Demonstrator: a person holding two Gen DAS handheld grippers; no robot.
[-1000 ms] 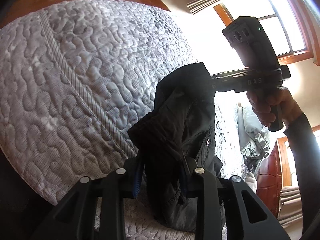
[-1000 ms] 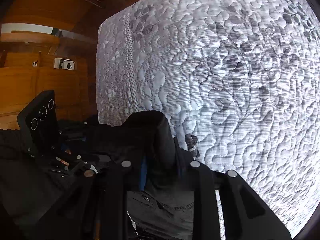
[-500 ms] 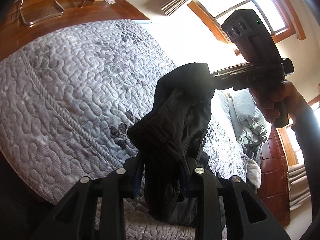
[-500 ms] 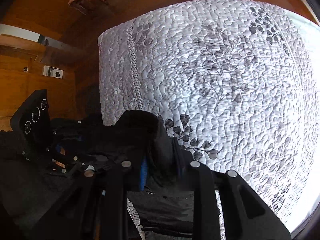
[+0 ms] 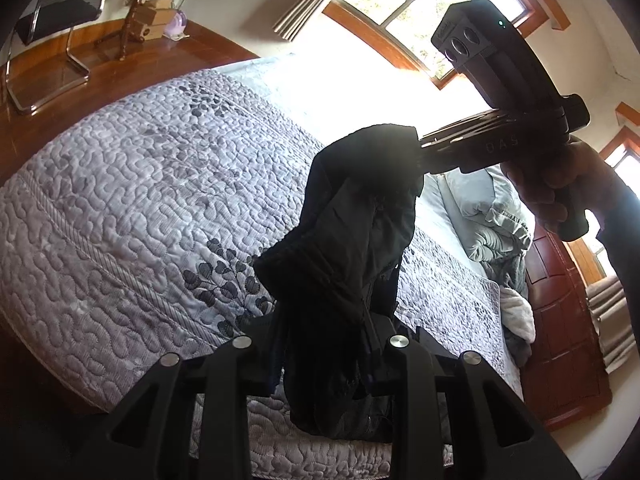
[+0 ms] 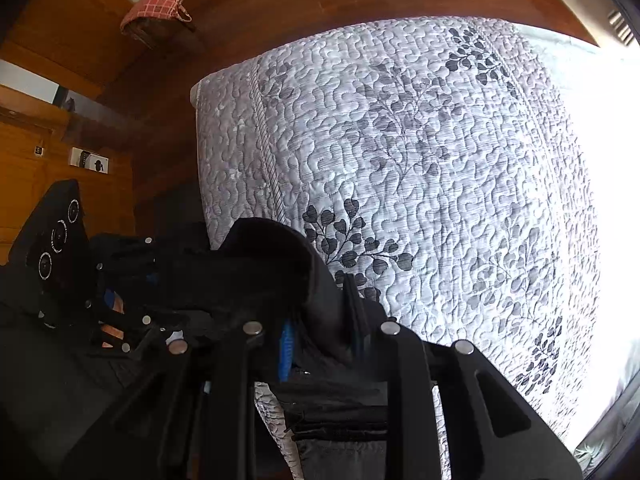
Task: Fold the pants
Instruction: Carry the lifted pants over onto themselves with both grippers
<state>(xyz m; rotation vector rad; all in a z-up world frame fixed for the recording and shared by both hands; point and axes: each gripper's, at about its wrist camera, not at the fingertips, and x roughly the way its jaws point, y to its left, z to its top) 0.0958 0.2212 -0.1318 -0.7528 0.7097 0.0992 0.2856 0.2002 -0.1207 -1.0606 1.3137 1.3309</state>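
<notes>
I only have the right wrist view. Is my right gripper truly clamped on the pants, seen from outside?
Observer: Yes. The left wrist view shows the right gripper shut on a top fold of the black pants.
Operator: And the left gripper?
Observer: The left gripper is shut on another bunch; the cloth hangs crumpled between the two, not spread.
Operator: What is further along the bed?
Observer: A pile of grey pillows at the far end.
</notes>
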